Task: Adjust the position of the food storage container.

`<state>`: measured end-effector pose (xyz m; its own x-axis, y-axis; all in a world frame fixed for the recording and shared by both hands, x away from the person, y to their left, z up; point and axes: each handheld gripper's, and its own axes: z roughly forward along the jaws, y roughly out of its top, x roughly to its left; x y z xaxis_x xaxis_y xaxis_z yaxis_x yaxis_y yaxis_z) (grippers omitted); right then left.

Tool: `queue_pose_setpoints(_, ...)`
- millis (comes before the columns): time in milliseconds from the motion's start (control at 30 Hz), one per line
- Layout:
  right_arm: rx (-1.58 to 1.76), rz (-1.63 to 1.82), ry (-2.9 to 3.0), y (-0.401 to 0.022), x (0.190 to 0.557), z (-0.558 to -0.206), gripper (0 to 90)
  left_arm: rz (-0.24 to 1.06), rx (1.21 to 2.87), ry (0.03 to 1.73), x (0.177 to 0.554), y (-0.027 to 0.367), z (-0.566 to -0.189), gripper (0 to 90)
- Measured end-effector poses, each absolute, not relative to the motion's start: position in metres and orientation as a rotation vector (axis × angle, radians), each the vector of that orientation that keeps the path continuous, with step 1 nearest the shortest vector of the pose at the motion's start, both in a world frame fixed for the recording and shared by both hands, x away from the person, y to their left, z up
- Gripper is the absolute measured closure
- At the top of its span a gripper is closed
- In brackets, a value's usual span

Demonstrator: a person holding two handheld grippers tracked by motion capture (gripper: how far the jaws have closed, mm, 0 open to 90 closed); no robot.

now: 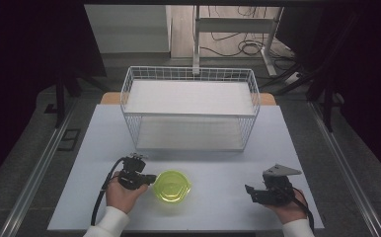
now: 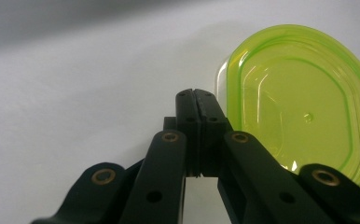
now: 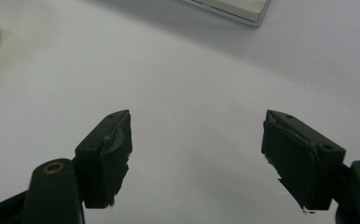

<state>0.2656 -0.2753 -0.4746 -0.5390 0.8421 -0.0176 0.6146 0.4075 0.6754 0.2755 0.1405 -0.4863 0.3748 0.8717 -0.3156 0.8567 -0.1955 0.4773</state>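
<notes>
The green container [image 1: 172, 186] sits just beside my left hand-held gripper [image 1: 146, 178], at its 3 o'clock, jaws pressed together and empty, while my right hand-held gripper [image 1: 250, 192] waits wide open, farther away.

Green lid [image 2: 304, 107] cut by frame edge, perhaps hiding a container

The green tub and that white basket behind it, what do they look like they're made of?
The green tub looks like glossy, see-through plastic: light passes through it and its moulded ridges shine in the left gripper view. The white basket appears to be thin metal wire with a white coating, judging by its open grid walls; the coating itself is a guess.
</notes>
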Motion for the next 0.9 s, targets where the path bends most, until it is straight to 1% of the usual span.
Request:
queue_pose_setpoints(200, 1.258, 0.881, 2.313, -0.276, 0.266, -0.475, 24.0, 0.028, 2.058, 1.467, 0.276, 0.137, -0.486, 88.7)
queue_pose_setpoints(233, 1.258, 0.881, 2.312, -0.277, 0.266, -0.475, 24.0, 0.029, 2.055, 1.460, 0.276, 0.138, -0.486, 86.6)
queue_pose_setpoints(367, 1.257, 0.884, 2.309, -0.277, 0.266, -0.474, 24.0, 0.053, 2.016, 1.443, 0.274, 0.149, -0.479, 85.5)
queue_pose_setpoints(467, 1.258, 0.883, 2.308, -0.278, 0.266, -0.474, 24.0, 0.070, 1.993, 1.430, 0.271, 0.157, -0.473, 86.7)
queue_pose_setpoints(567, 1.262, 0.882, 2.307, -0.279, 0.266, -0.474, 24.0, 0.078, 1.990, 1.359, 0.257, 0.165, -0.459, 89.5)
queue_pose_setpoints(700, 1.260, 0.882, 2.306, -0.277, 0.266, -0.475, 24.0, 0.047, 2.058, 1.221, 0.235, 0.154, -0.446, 90.0)
queue_pose_setpoints(733, 1.260, 0.882, 2.306, -0.277, 0.266, -0.475, 24.0, 0.047, 2.058, 1.221, 0.235, 0.154, -0.446, 90.0)
queue_pose_setpoints(767, 1.261, 0.879, 2.309, -0.277, 0.266, -0.475, 24.0, 0.025, 2.097, 1.174, 0.228, 0.143, -0.445, 90.0)
queue_pose_setpoints(800, 1.261, 0.879, 2.309, -0.277, 0.266, -0.475, 24.0, 0.025, 2.097, 1.174, 0.228, 0.143, -0.445, 90.0)
queue_pose_setpoints(900, 1.258, 0.882, 2.312, -0.275, 0.266, -0.475, 24.0, -0.027, 2.181, 1.094, 0.219, 0.118, -0.451, 90.0)
